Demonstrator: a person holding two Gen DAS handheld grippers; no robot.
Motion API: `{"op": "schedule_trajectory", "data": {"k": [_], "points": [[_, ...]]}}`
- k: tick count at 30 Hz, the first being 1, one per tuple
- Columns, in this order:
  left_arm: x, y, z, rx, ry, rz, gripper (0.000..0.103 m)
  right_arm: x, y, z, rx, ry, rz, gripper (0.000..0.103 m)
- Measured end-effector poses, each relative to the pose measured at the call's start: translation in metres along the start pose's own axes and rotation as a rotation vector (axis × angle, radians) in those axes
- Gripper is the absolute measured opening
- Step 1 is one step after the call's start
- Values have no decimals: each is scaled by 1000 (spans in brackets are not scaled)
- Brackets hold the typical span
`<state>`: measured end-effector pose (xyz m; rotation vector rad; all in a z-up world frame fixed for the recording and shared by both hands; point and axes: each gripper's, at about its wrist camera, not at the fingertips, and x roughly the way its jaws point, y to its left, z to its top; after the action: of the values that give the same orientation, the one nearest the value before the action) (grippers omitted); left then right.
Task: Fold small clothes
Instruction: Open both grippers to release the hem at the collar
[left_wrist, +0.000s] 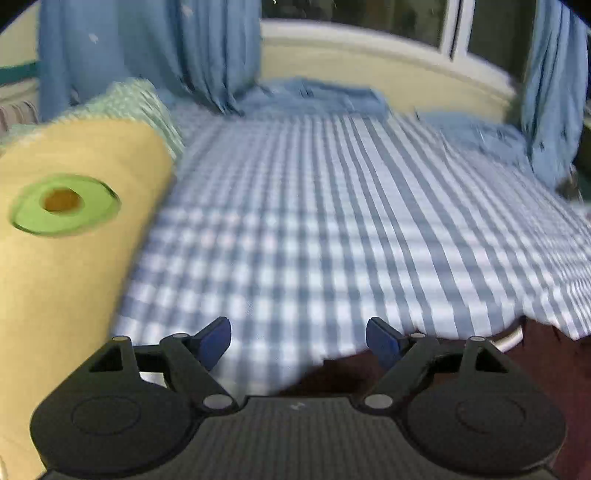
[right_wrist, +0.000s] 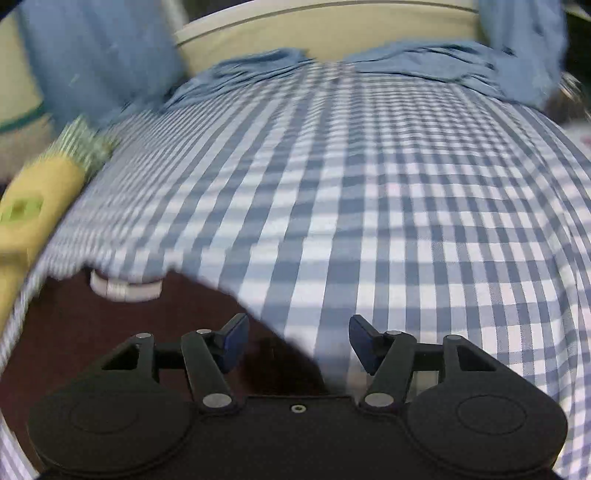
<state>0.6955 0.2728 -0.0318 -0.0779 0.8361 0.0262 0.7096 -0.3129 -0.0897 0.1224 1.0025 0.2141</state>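
Both sets of fingers, left gripper and right gripper, spread wide, holding nothing; yellow garment folded at 9 o'clock; checked cloth looks unfolded.

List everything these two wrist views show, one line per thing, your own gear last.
Checked cloth: one, blue and white, spread across the surface.
Yellow garment: one, with a green and brown print, at the cloth's left edge.
Green patterned fabric: one, behind the yellow garment.
Curtains: blue, hanging at the back.
Window: one, white frame, behind.
Dark maroon surface: under the cloth's near edge.
Left hand-held gripper: black with blue pads, open, holding nothing.
Right hand-held gripper: same, open, holding nothing.
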Motion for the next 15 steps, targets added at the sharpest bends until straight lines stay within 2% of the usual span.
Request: {"op": "schedule_trajectory", "data": {"k": [2,4,8,9,10,11,12,13,14,15], "points": [[-10,1,-2,4,-56,18,84,5,-4,-17,-3,6,38,53],[-16,-3,-11,-1,-92,11,85,15,-9,-30,46,14,100,36],[-30,-19,-49,44,-115,-6,85,27,-8,-45,84,-8,184,29],[-33,-24,-60,68,-112,-14,84,26,-7,-46,97,-21,207,16],[-34,-27,-70,88,-109,-23,85,28,-8,-40,126,-45,238,11],[-35,-31,-80,105,-100,-32,84,32,-17,-38,211,-74,279,10],[-37,-35,-89,115,-91,-33,84,37,-35,-41,351,-71,299,10],[-36,-37,-96,124,-82,-32,84,49,-52,-46,470,-22,282,10],[-37,-39,-101,132,-74,-31,83,60,-62,-52,537,37,271,6],[-40,-40,-106,139,-74,-30,83,65,-66,-57,552,50,282,7]]}}
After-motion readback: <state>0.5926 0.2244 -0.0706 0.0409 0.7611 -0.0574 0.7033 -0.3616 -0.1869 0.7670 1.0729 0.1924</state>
